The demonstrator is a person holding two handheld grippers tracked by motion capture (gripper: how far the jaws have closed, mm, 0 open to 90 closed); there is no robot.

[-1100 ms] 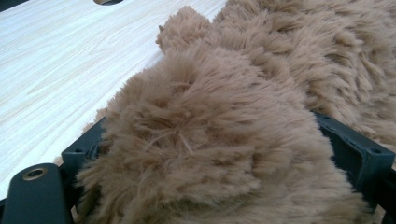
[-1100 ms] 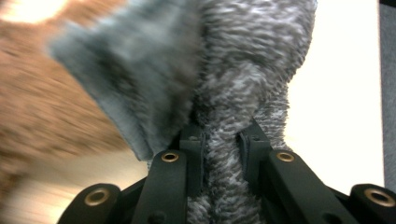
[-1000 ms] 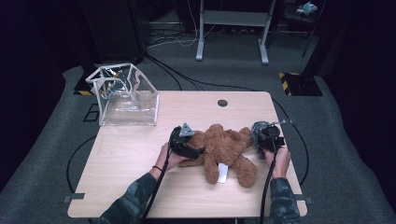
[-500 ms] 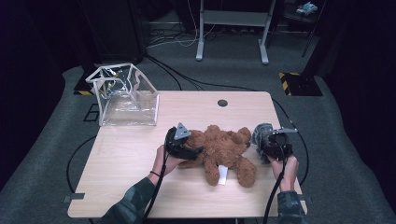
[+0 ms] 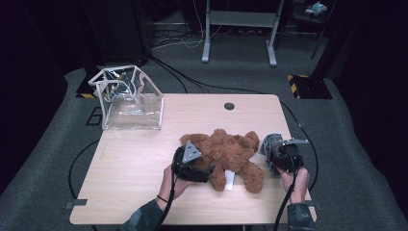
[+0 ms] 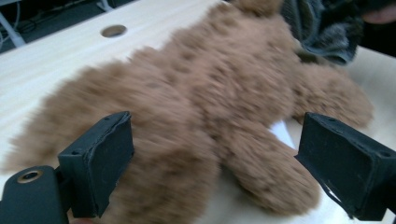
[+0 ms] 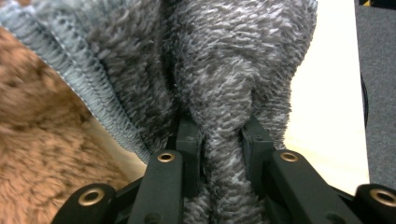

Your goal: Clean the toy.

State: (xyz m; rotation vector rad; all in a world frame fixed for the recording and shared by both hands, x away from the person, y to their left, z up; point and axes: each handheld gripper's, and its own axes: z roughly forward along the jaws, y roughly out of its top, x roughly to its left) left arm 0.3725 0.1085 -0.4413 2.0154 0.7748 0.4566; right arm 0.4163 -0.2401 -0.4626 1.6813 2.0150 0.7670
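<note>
A brown teddy bear (image 5: pixel 226 150) (image 6: pixel 201 93) lies on the wooden table (image 5: pixel 134 159), with a white tag (image 5: pixel 230 179) by its legs. My left gripper (image 5: pixel 204 171) (image 6: pixel 219 163) is at the bear's near left side, open, its jaws wide apart on either side of a leg without pressing it. My right gripper (image 5: pixel 273 151) (image 7: pixel 223 140) is at the bear's right, shut on a bunched grey knitted cloth (image 5: pixel 267 143) (image 7: pixel 233 56) (image 6: pixel 322 28). The bear's fur (image 7: pixel 37 154) sits just left of that cloth.
A clear plastic bag (image 5: pixel 127 98) stands open at the table's far left corner. A cable hole (image 5: pixel 229 106) sits near the far edge. Beyond the table, cables and a metal stand (image 5: pixel 238 29) are on the grey floor.
My left gripper has slid toward the near edge along the bear's side. My right gripper has drawn a little nearer with the grey cloth still in it.
</note>
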